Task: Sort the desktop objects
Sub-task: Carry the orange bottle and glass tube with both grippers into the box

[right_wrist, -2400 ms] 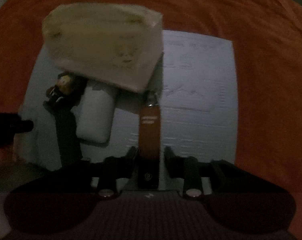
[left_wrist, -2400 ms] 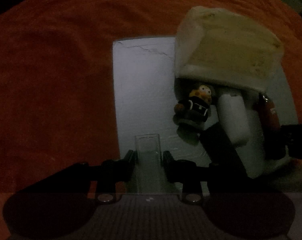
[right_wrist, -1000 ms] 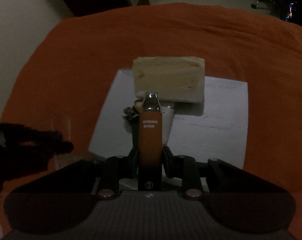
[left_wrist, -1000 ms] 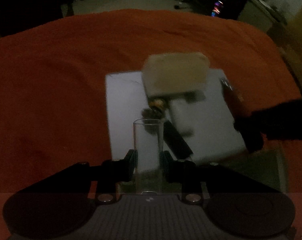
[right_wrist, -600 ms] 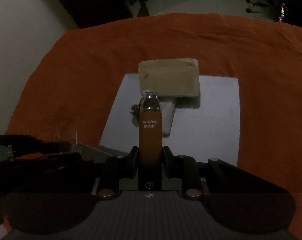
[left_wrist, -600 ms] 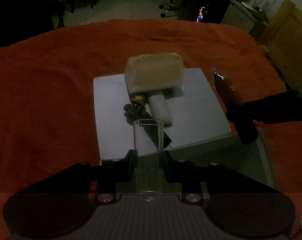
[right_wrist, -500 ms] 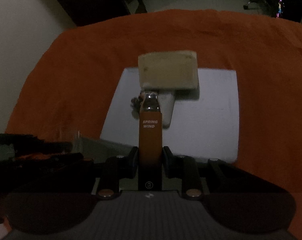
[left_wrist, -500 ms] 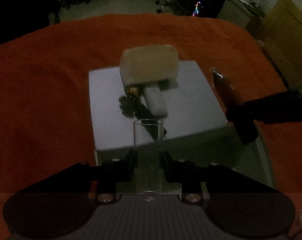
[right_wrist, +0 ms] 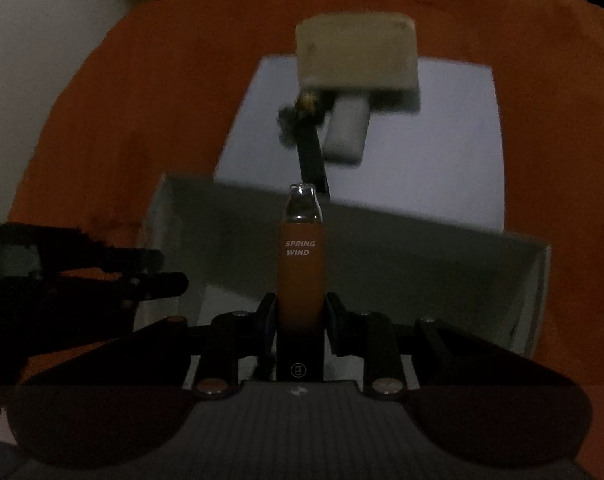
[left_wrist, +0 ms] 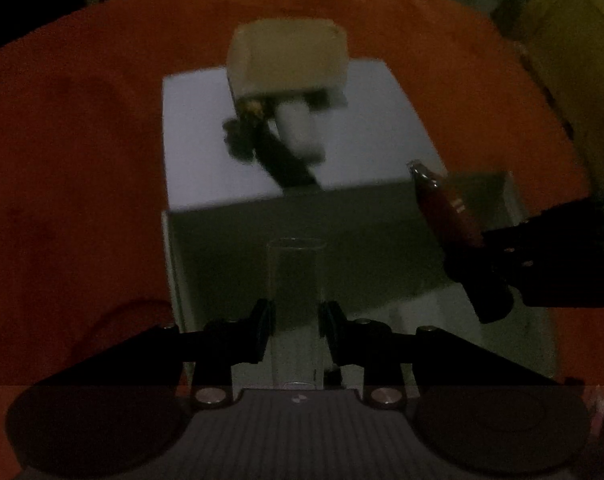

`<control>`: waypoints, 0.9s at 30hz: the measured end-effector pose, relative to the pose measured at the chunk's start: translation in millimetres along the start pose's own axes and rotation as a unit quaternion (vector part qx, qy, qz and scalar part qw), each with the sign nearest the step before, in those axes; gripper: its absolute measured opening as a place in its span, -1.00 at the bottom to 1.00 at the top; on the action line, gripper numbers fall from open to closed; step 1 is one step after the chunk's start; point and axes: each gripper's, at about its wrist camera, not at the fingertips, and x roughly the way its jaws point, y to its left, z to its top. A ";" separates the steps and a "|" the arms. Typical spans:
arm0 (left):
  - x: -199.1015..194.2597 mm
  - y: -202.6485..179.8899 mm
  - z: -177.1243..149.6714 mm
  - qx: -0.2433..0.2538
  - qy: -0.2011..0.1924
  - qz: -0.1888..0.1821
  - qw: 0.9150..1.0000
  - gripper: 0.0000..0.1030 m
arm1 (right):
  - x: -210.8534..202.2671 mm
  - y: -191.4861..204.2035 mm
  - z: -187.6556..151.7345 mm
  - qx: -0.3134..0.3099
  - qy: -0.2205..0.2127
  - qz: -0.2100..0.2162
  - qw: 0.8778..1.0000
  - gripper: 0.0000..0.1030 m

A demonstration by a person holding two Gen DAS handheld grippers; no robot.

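My left tool (left_wrist: 294, 314) squeezes a clear glass tube (left_wrist: 295, 280), slippery and easy to break. My right tool (right_wrist: 300, 316) grips the hard orange stick (right_wrist: 301, 264) low down, with the white box (right_wrist: 422, 256) at 12 o'clock.

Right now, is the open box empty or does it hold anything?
Seemingly empty: the box shows only bare floor and walls in both wrist views, though grippers hide its near part.
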 end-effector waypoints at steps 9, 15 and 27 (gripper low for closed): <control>40.7 -6.9 -29.8 0.008 0.050 0.010 0.999 -0.52 | 47.1 -9.6 -34.0 -0.003 0.069 -0.021 0.997 -0.46; 68.9 -20.1 -47.0 0.033 0.073 0.033 0.996 -0.52 | 76.3 -10.9 -48.0 -0.017 0.095 -0.042 0.994 -0.47; 106.0 -30.4 -74.1 0.048 0.086 0.065 0.993 -0.52 | 110.8 -13.9 -72.7 -0.051 0.117 -0.071 0.989 -0.46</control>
